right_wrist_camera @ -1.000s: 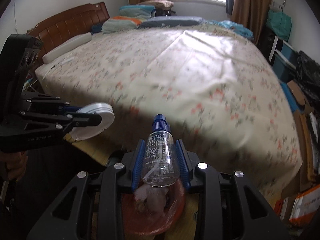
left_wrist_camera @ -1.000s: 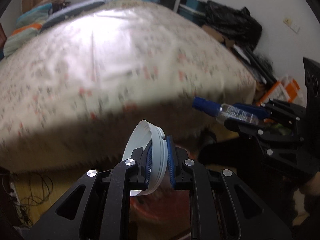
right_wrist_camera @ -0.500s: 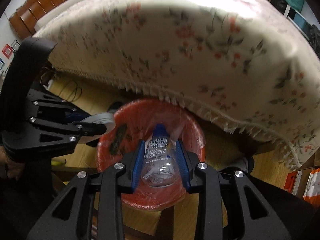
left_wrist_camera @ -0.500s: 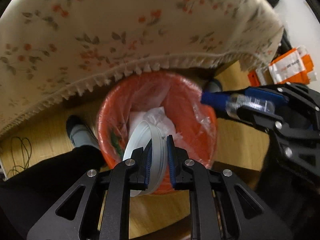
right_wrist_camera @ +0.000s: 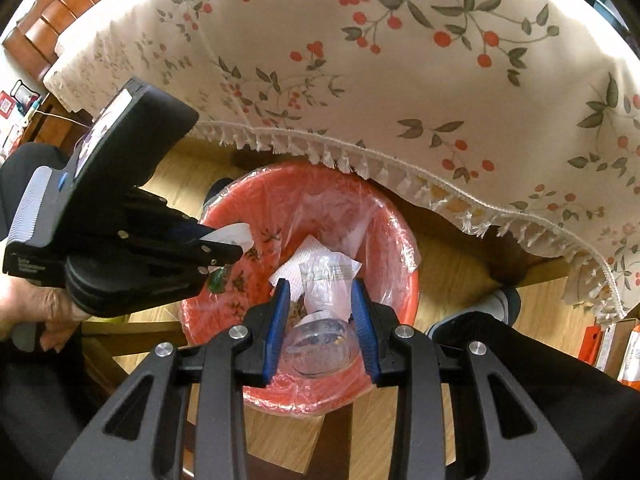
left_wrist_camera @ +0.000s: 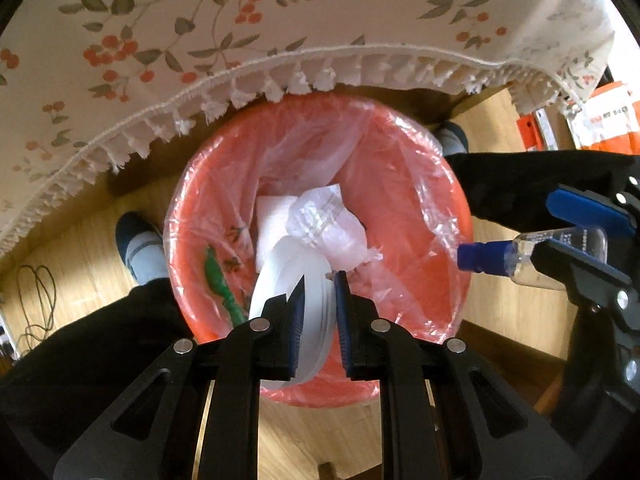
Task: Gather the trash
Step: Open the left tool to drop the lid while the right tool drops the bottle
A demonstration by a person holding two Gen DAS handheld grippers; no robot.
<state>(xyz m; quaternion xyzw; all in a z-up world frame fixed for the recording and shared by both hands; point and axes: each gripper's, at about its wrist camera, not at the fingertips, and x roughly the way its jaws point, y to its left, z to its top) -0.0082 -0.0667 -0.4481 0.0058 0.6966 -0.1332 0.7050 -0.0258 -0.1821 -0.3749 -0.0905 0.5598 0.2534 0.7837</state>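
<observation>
Wooden floor runs under a fringed, cherry-print bedspread whose edge hangs just above a red bin lined with clear plastic and holding crumpled wrappers. Over the bin, the left gripper is clamped on white paper cups. Only the left view shows the blue cap of the clear bottle; the right view shows its base, pinched in the right gripper, plus a hand at the far left.
</observation>
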